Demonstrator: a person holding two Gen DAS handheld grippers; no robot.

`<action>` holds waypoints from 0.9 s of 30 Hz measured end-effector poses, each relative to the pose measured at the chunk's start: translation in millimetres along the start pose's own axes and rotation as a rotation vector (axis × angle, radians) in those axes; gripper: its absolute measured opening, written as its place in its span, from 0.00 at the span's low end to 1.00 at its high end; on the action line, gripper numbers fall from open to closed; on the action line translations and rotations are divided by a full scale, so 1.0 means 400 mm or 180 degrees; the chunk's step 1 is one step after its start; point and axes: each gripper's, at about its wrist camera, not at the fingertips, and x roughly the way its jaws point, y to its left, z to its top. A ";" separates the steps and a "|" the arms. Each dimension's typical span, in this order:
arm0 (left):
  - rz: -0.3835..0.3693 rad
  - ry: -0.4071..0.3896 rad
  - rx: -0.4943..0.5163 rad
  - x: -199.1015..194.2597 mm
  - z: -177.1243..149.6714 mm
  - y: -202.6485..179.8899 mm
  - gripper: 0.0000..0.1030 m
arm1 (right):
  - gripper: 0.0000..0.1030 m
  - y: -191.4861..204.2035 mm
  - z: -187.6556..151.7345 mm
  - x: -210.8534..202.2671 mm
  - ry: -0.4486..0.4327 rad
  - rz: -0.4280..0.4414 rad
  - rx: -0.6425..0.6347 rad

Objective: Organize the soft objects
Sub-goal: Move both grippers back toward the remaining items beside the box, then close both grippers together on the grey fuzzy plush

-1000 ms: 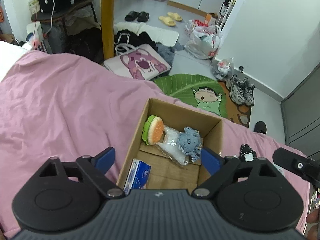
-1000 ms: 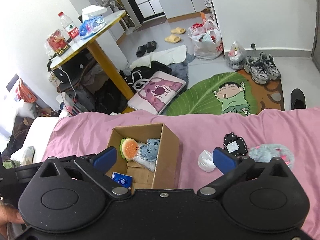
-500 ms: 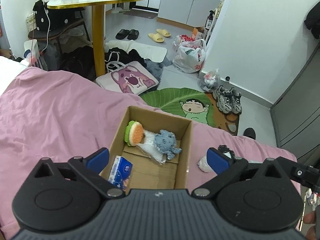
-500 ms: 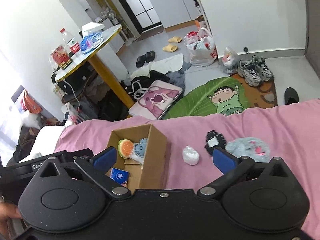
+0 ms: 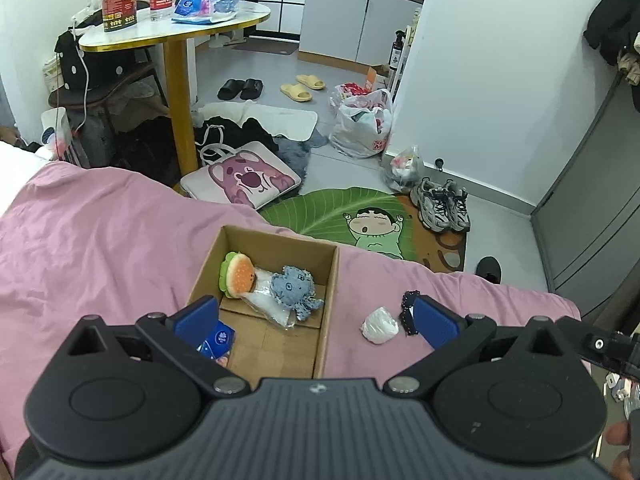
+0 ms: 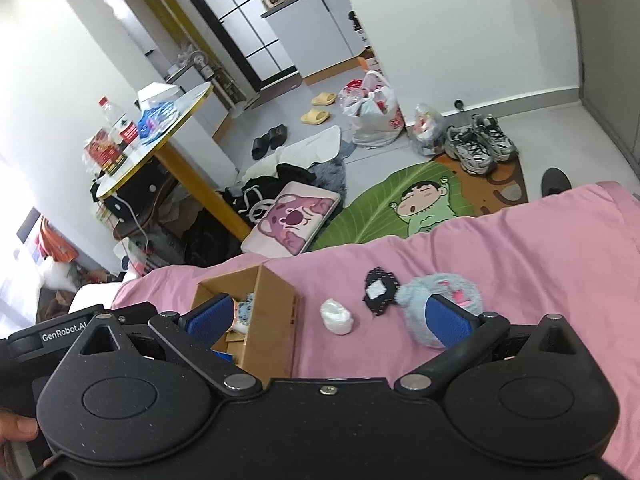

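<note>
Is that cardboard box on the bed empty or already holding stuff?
Partly filled. The cardboard box holds a burger plush, a blue octopus plush and a blue tissue pack; bare floor remains.

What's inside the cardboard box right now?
The cardboard box holds a burger plush, blue octopus plush on a clear bag, and blue tissue pack, partly hidden behind the left gripper.

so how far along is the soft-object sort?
Partway. Done: the burger plush, blue octopus plush and tissue pack lie in the cardboard box. In hand: nothing; the left claw and right claw are both open and empty. Left on the pink bedspread: white bundle, black patch, grey fluffy toy.
</note>
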 end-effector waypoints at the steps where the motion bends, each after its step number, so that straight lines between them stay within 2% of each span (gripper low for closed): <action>1: 0.0016 0.0003 -0.0006 -0.001 0.000 -0.005 1.00 | 1.00 -0.010 -0.001 -0.002 -0.0002 -0.0008 0.0020; 15: -0.0025 0.0039 0.0088 0.018 -0.034 -0.105 0.99 | 0.98 -0.144 -0.023 -0.014 -0.0092 -0.0103 0.0345; 27: -0.0238 0.0127 0.0176 0.075 -0.056 -0.201 0.95 | 0.64 -0.248 -0.041 0.027 -0.0042 -0.0107 0.0761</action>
